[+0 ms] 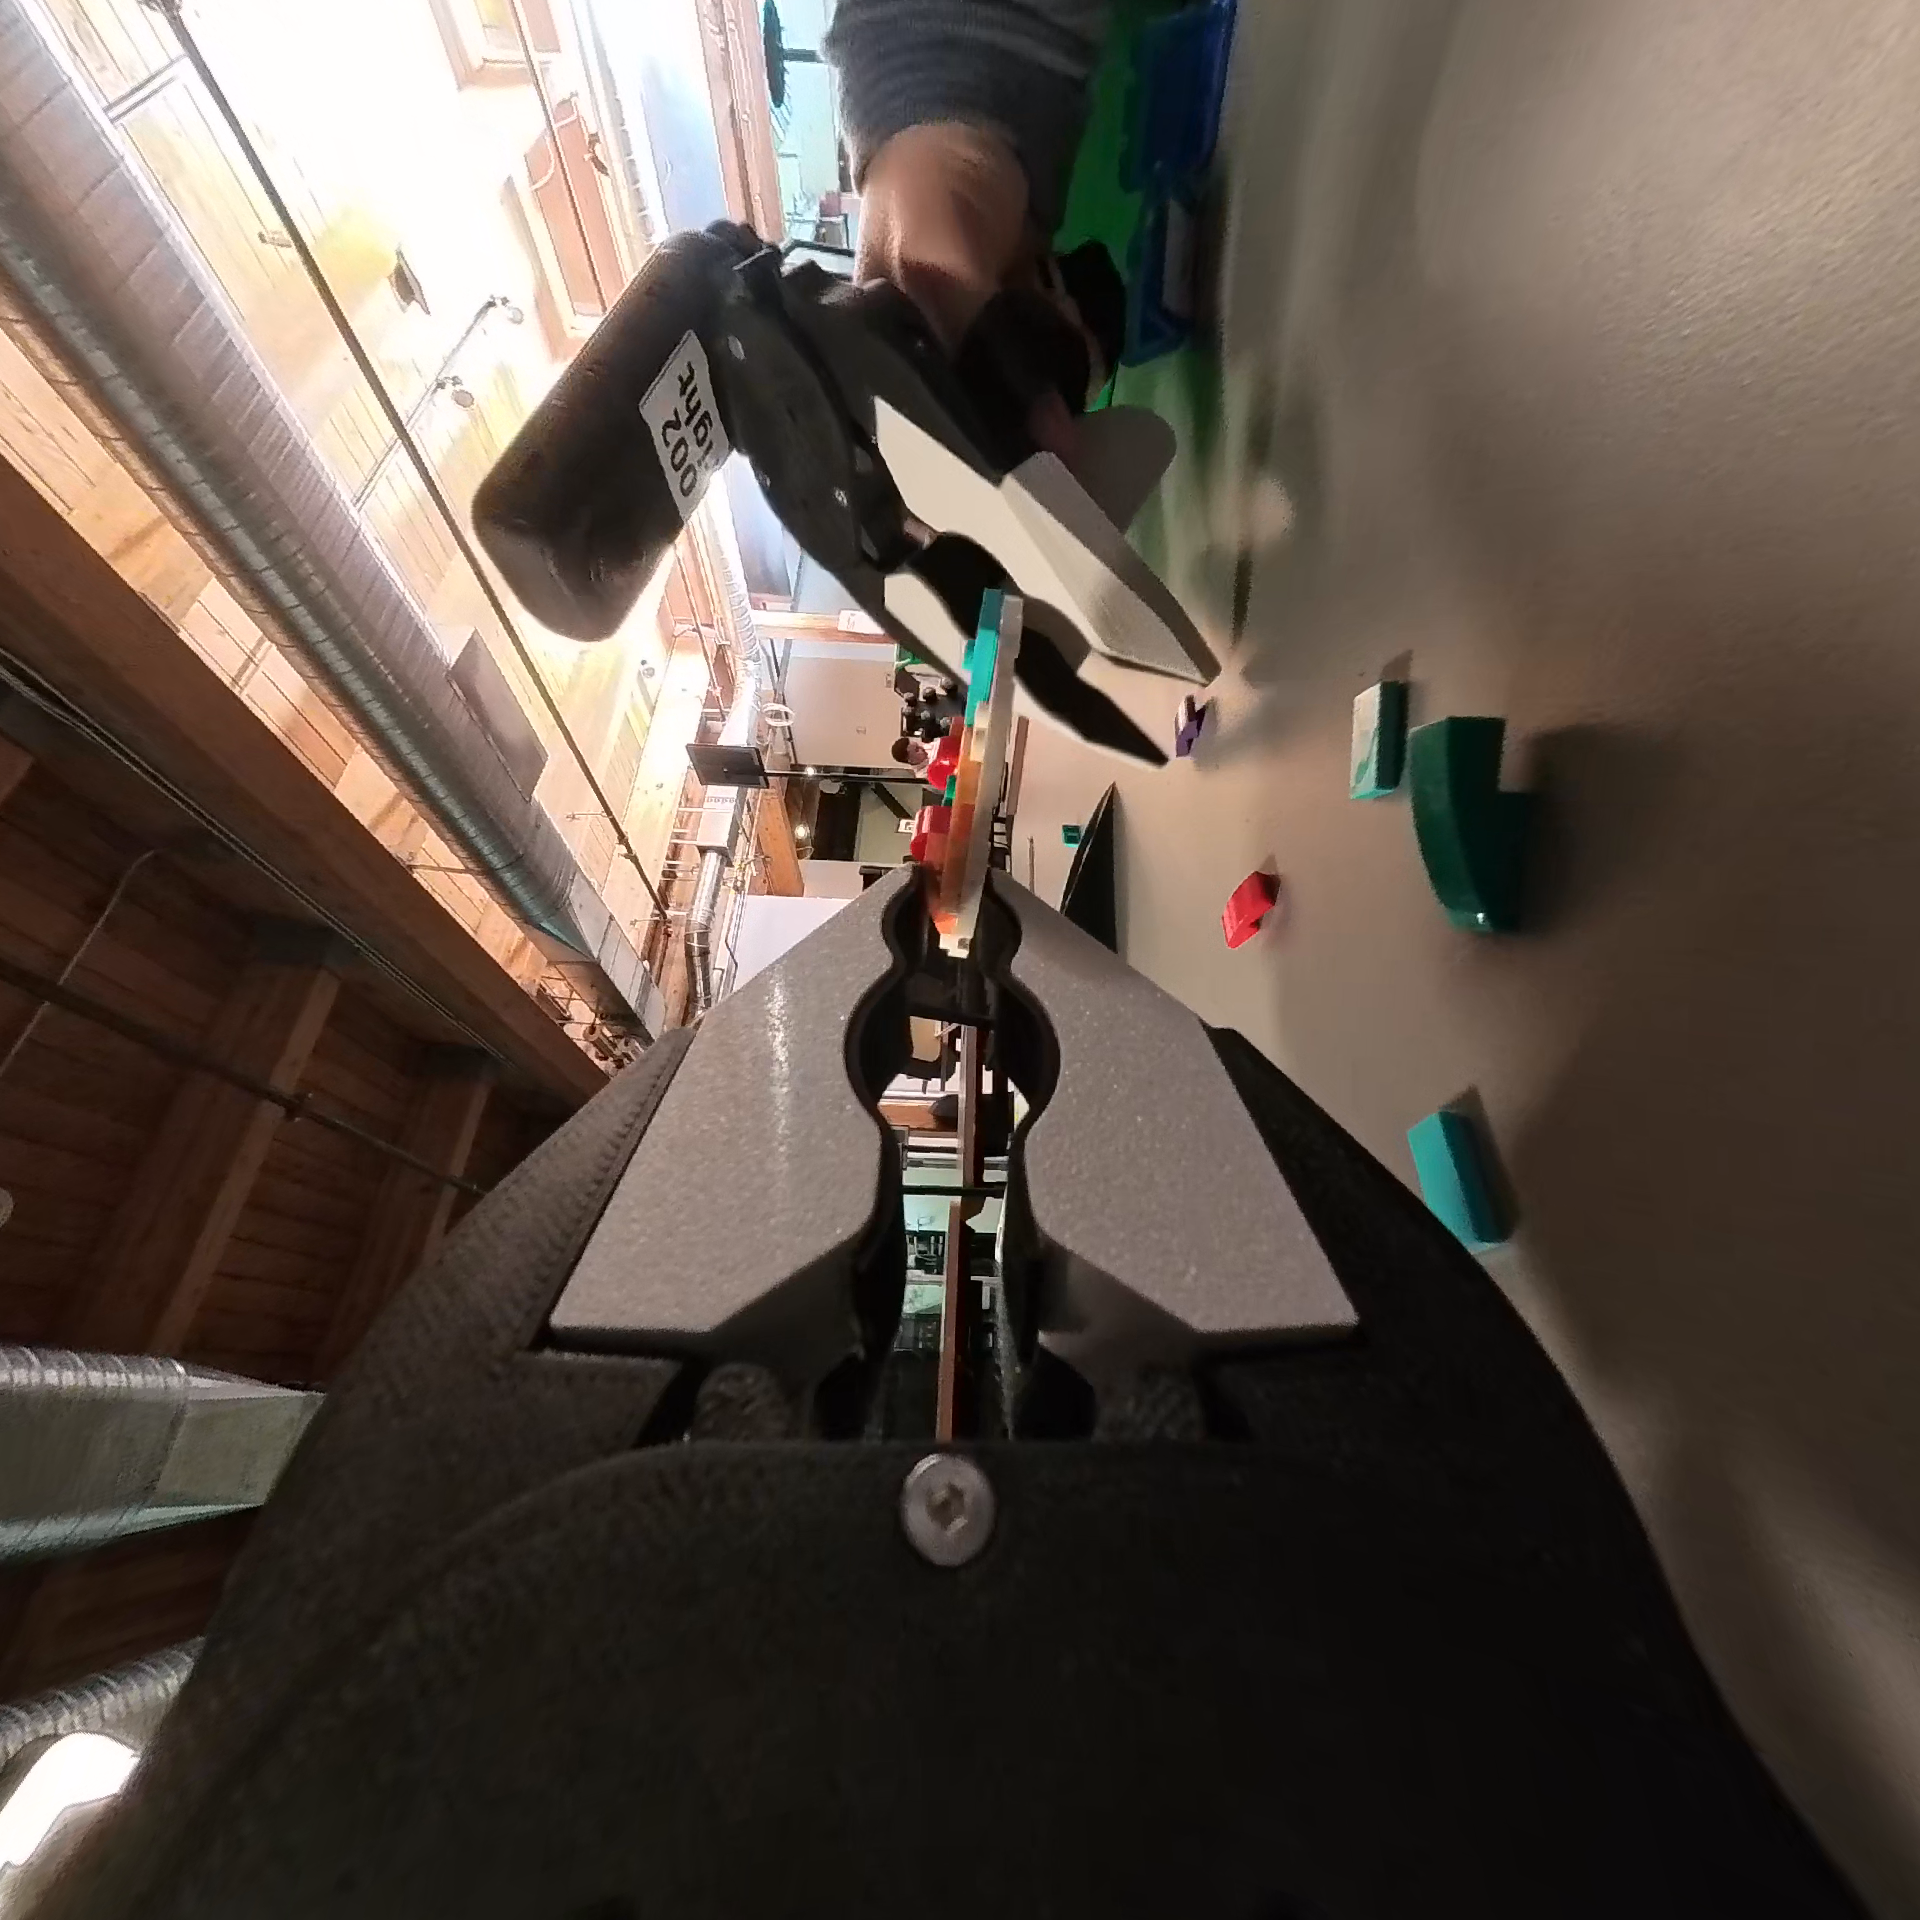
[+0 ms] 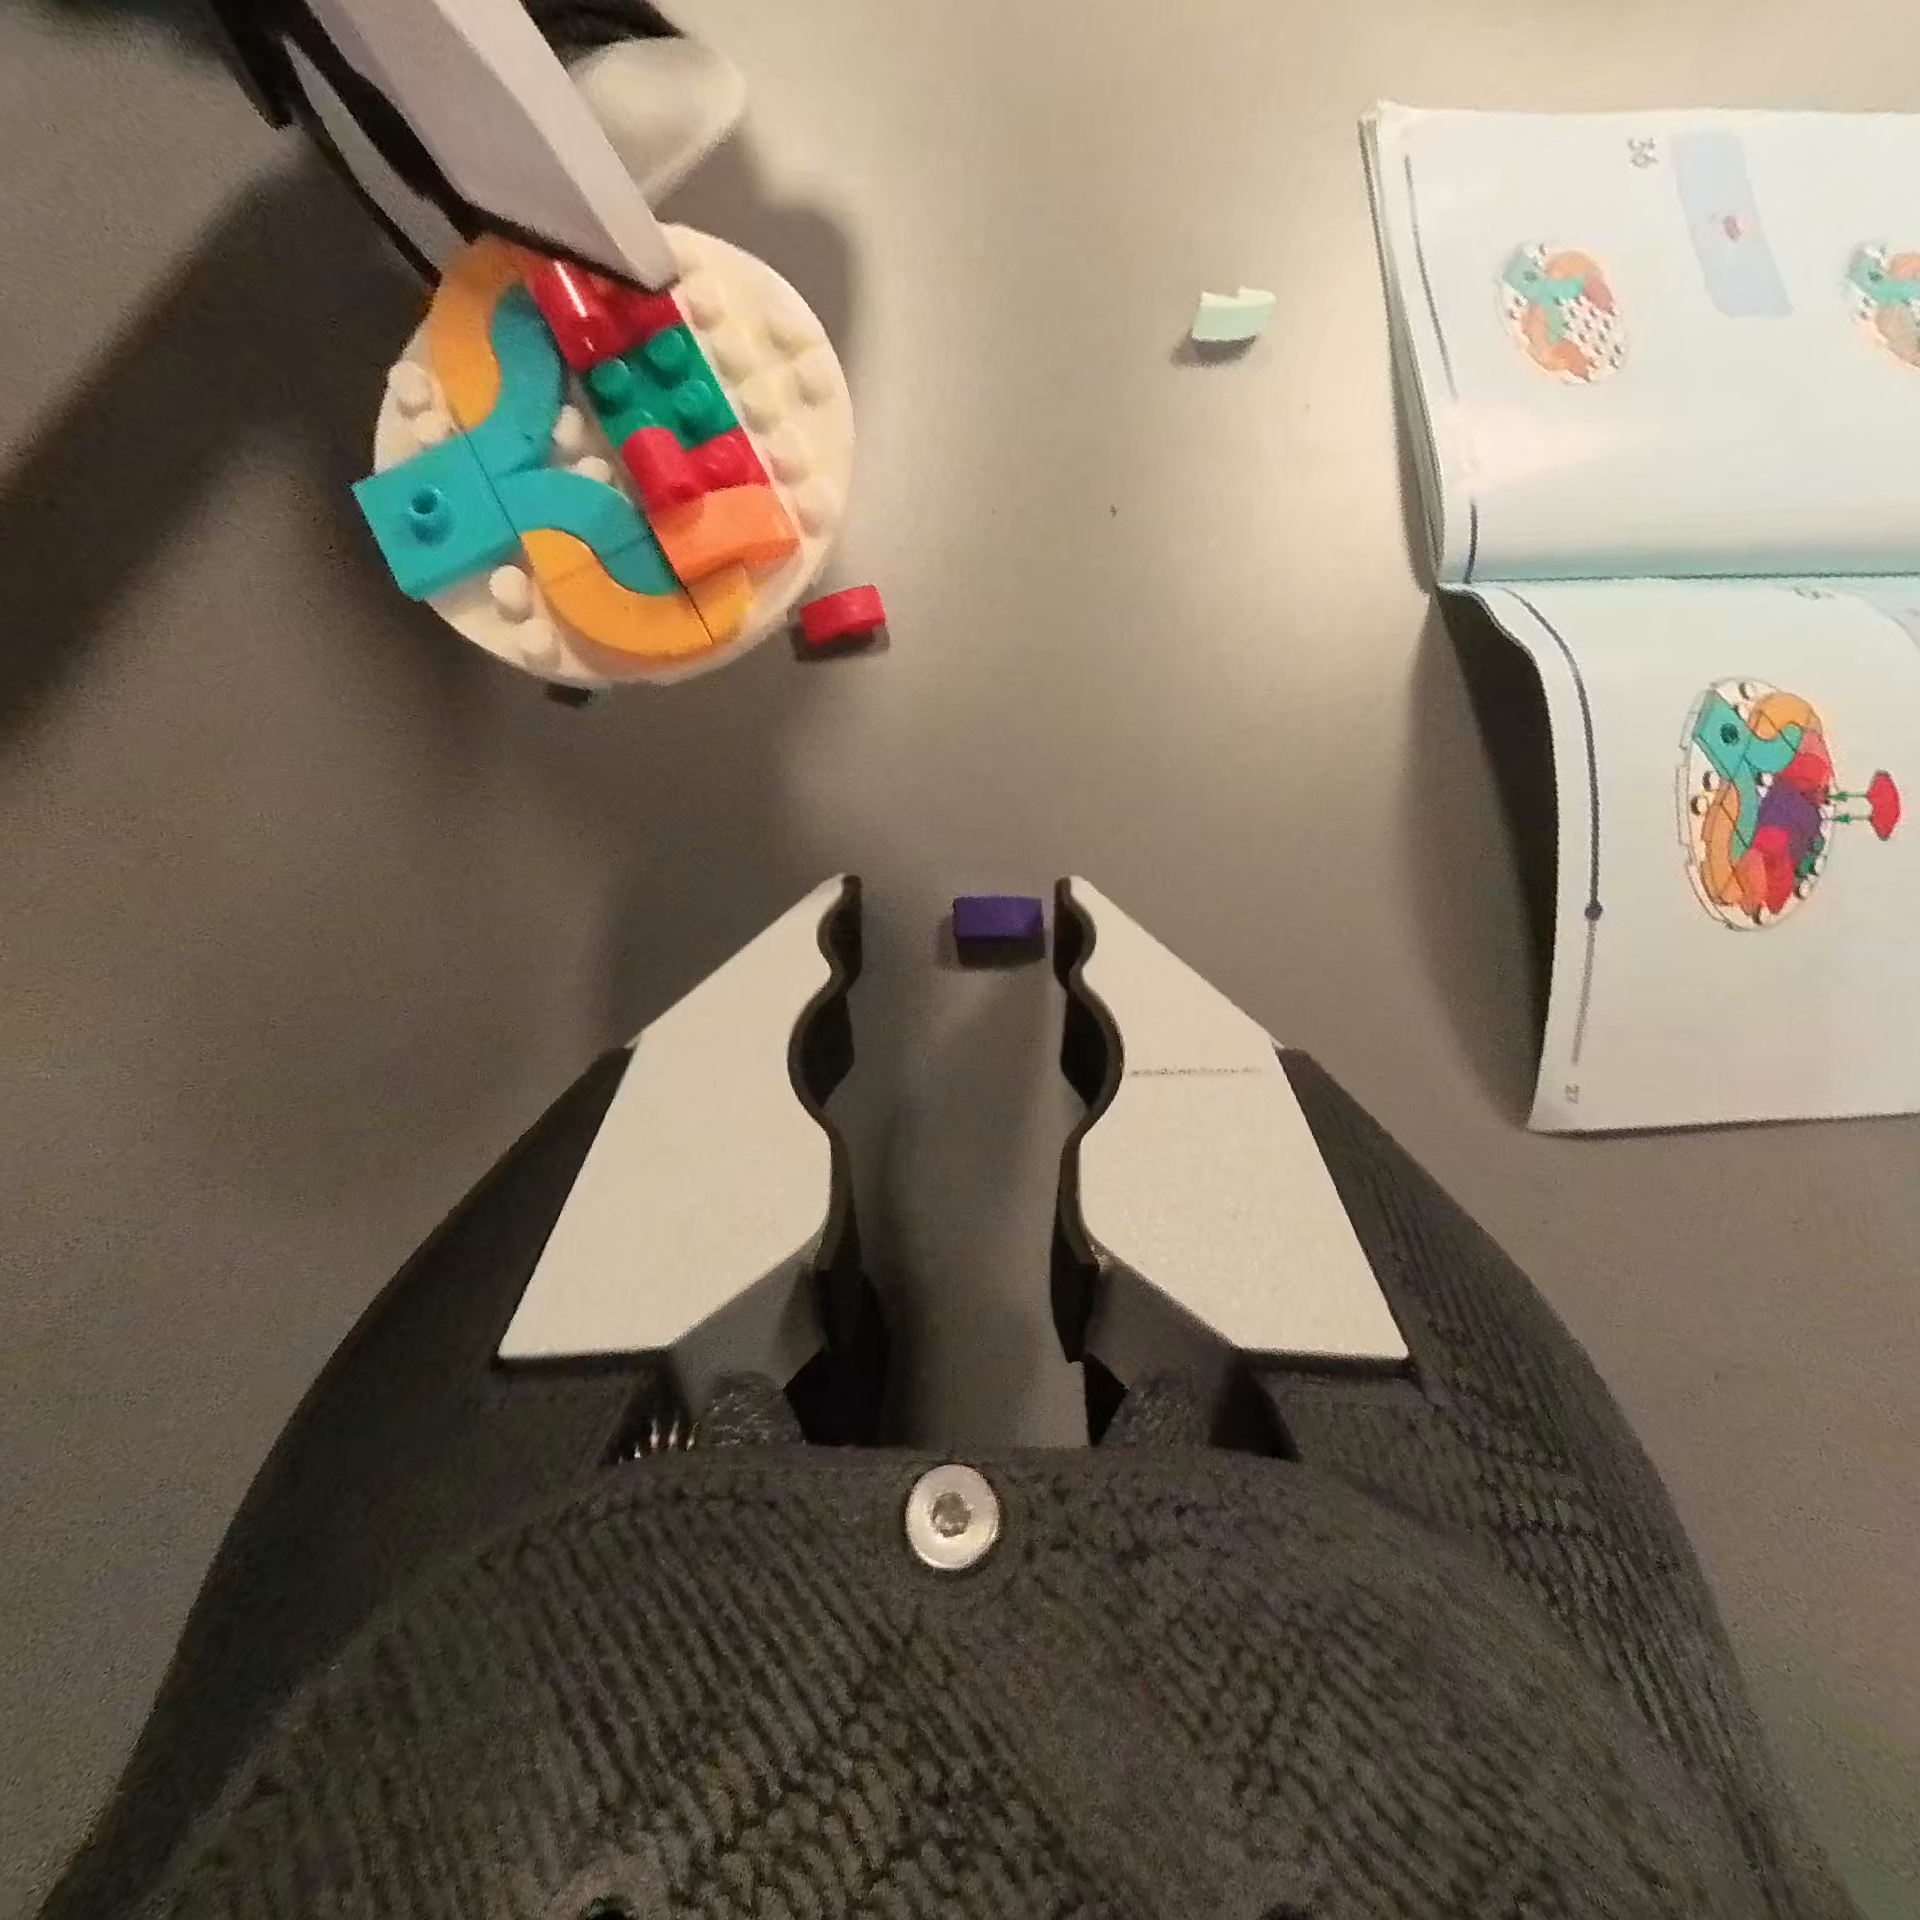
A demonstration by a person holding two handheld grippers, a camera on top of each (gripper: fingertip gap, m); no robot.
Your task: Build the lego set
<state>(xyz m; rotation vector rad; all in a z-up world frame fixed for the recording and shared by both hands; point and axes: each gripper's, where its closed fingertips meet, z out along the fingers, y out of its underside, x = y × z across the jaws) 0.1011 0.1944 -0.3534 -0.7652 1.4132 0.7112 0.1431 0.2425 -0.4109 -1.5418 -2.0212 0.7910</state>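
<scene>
Between my wide-open right gripper (image 2: 956, 914) I am framing the purple brick (image 2: 997, 918), needing closure, while the left gripper (image 1: 956, 914) is pinching the disc (image 2: 769, 343).

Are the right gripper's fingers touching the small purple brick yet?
Apart. Right wrist view: small purple brick lies on the table between open right gripper fingertips, gaps both sides.

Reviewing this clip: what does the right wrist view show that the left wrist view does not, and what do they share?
Only the right wrist view shows the open instruction booklet, a pale mint piece and the round build's studded top face. Only the left wrist view shows a dark green curved piece, two teal bricks and the hand holding the right gripper. Both show the round build clamped at its edge by the left gripper, the purple piece at the right gripper's open fingertips, and a loose red piece.
</scene>
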